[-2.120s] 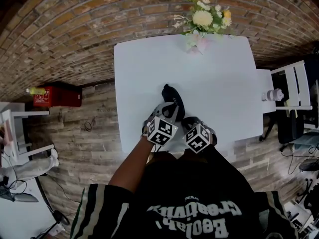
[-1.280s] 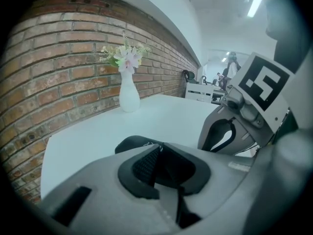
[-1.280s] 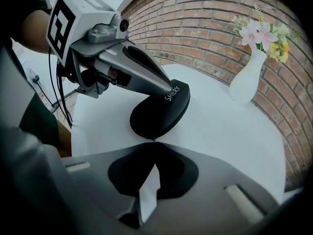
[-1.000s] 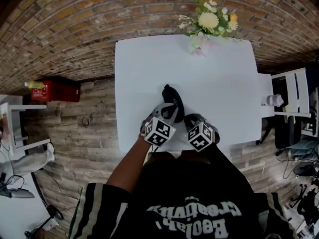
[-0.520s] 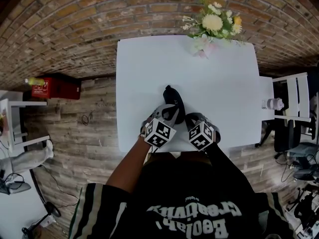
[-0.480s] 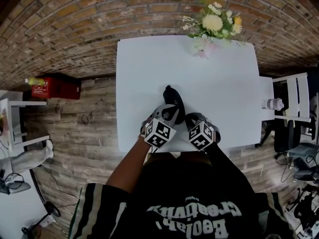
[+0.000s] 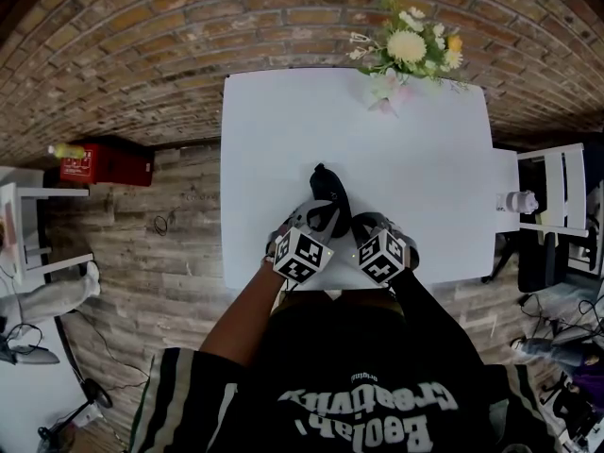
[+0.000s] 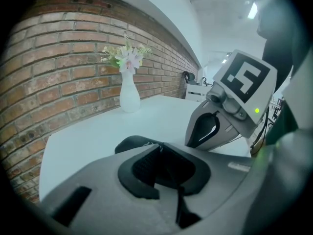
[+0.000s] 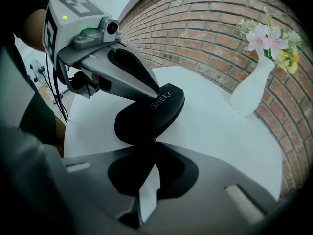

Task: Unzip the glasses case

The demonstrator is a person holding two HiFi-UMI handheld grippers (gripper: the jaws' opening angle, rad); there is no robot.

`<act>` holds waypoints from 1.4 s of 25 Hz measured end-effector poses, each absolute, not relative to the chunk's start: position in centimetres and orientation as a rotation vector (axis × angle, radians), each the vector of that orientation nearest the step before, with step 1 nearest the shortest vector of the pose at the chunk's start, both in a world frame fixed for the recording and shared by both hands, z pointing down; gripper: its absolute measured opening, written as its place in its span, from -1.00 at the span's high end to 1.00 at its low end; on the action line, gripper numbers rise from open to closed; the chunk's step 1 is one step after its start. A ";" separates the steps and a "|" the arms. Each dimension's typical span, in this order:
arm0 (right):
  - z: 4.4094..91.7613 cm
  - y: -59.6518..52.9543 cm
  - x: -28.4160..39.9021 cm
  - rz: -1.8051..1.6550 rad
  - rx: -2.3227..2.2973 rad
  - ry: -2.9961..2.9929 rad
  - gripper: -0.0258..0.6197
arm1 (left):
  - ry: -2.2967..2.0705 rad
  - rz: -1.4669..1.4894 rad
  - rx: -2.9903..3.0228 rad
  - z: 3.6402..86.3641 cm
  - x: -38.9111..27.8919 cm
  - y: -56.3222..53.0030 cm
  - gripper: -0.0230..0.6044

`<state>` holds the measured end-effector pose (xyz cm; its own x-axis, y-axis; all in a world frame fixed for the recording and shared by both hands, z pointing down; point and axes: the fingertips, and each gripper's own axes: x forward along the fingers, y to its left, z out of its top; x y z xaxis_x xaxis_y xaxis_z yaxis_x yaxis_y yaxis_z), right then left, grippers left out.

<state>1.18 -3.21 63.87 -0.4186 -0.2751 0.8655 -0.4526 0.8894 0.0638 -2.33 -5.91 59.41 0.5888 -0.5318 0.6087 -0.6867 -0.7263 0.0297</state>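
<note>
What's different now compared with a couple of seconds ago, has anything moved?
Nothing visibly changed. The left gripper still clamps the glasses case, the right gripper stays shut at its near end, apparently on the zipper pull, and the case lies in the same spot on the white table.

Head view nudged, flower vase point(image 7: 386, 88) slightly further right

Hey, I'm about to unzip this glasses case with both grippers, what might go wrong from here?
The right gripper has its jaws shut at the near end of the glasses case. I cannot tell whether they hold the zipper pull, so they may come away empty. The left gripper clamps the case from one side only, so it may twist or slide on the smooth white table when the zip is pulled.
</note>
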 end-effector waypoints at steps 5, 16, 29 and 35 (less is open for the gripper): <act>63.9 -3.6 1.1 0.200 0.498 -2.039 0.88 | -0.991 0.870 2.573 59.4 -2.3 -5.8 0.82; 63.9 -5.0 0.8 0.148 0.427 -2.070 0.87 | -0.998 0.865 2.561 59.3 -2.2 -5.9 0.83; 64.1 -6.4 0.4 0.125 0.407 -2.071 0.87 | -1.015 0.880 2.547 59.5 -2.3 -5.9 0.83; 64.1 -6.2 0.6 0.172 0.421 -2.077 0.88 | -1.053 0.845 2.522 59.2 -2.4 -6.0 0.82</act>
